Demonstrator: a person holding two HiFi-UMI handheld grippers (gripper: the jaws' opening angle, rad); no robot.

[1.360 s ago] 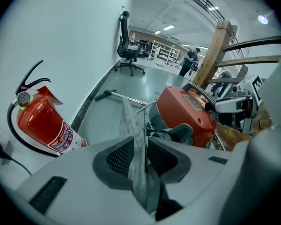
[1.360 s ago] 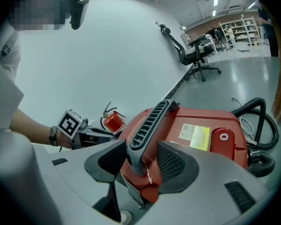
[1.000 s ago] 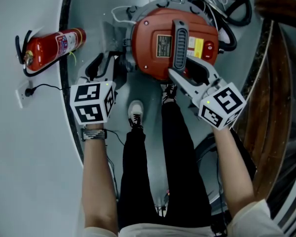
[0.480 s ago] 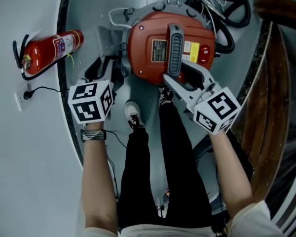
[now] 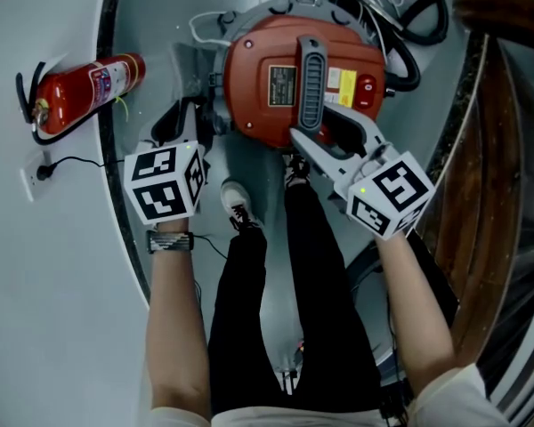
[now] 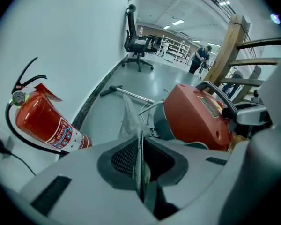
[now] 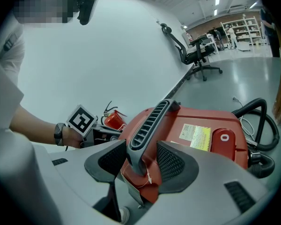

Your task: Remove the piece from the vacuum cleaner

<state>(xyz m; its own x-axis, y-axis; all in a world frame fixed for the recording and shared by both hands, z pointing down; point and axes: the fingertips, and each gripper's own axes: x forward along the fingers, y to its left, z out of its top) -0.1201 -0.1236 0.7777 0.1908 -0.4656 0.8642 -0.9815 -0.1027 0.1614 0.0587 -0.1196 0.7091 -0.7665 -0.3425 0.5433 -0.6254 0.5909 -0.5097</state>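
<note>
Red is the vacuum cleaner (image 5: 254, 105), a round drum standing on the grey floor just ahead of the person's shoes (image 5: 236, 205); its red top (image 7: 201, 121) sits closed over the drum, so nothing inside can be seen, and the dark ribbed handle (image 5: 310, 76) runs across that top. Beside the handle lie a grey rating plate (image 5: 280, 87) with print too small to read, a yellow sticker (image 7: 195, 135) equally unreadable, and a red switch (image 7: 223, 137) marked with a "0". A crumpled clear plastic bag (image 6: 128, 118) lies just beside the drum, its contents not discernible. Against the pale wall a red fire extinguisher (image 5: 76, 92) lies on its side, its white label blurred. Black hoses (image 5: 400, 20) coil behind the drum. The right gripper (image 7: 140, 161) has its jaws apart around the near end of the handle, one pad close against it and the other standing a little clear. The left gripper (image 6: 140, 161) is at the drum's left flank; its jaws are closing, the pads almost meeting, with nothing that I can make out between them. Compared with a second ago, the vacuum cleaner and the extinguisher sit slightly further left in the head view, while both grippers keep the same places against the drum, and the red top with its handle has not come off
</note>
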